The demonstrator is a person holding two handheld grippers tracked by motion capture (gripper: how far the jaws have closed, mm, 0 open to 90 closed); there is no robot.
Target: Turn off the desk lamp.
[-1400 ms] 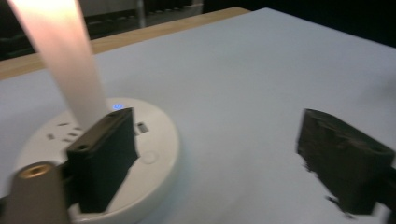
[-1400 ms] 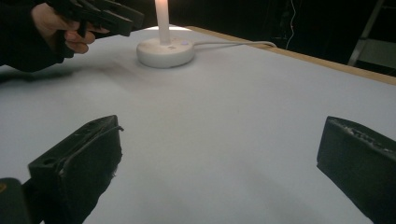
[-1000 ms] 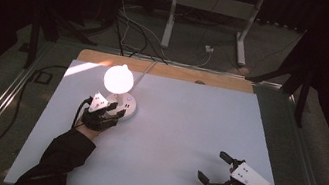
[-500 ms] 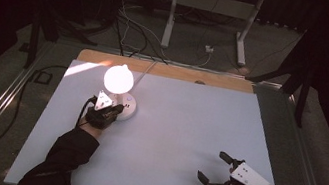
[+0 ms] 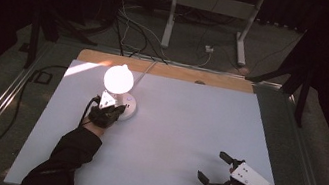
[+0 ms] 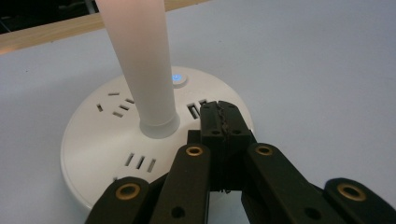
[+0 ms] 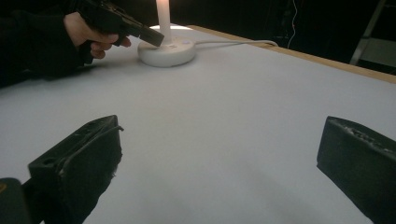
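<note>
Since my left gripper (image 6: 219, 122) has its fingers pressed together over the lamp base (image 6: 109, 154), I'd tap the lit button (image 6: 177, 78) gently; right gripper (image 7: 219, 154) fingers are spread.

The round white lamp base (image 6: 116, 140) under the left claw (image 6: 223, 122) looks like smooth, slightly shiny plastic. The pale grey worktop (image 5: 187, 126) is matt, with a bare wooden edge (image 5: 166, 70).

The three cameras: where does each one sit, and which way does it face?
High view: above the person's side, looking forward and down on the table; both forearms and grippers show.
Left gripper view: rides the left gripper, facing the lamp base; its shut fingers show.
Right gripper view: rides the right gripper, low, looking across the table; its open fingers show.
All three share the lit lamp.
</note>
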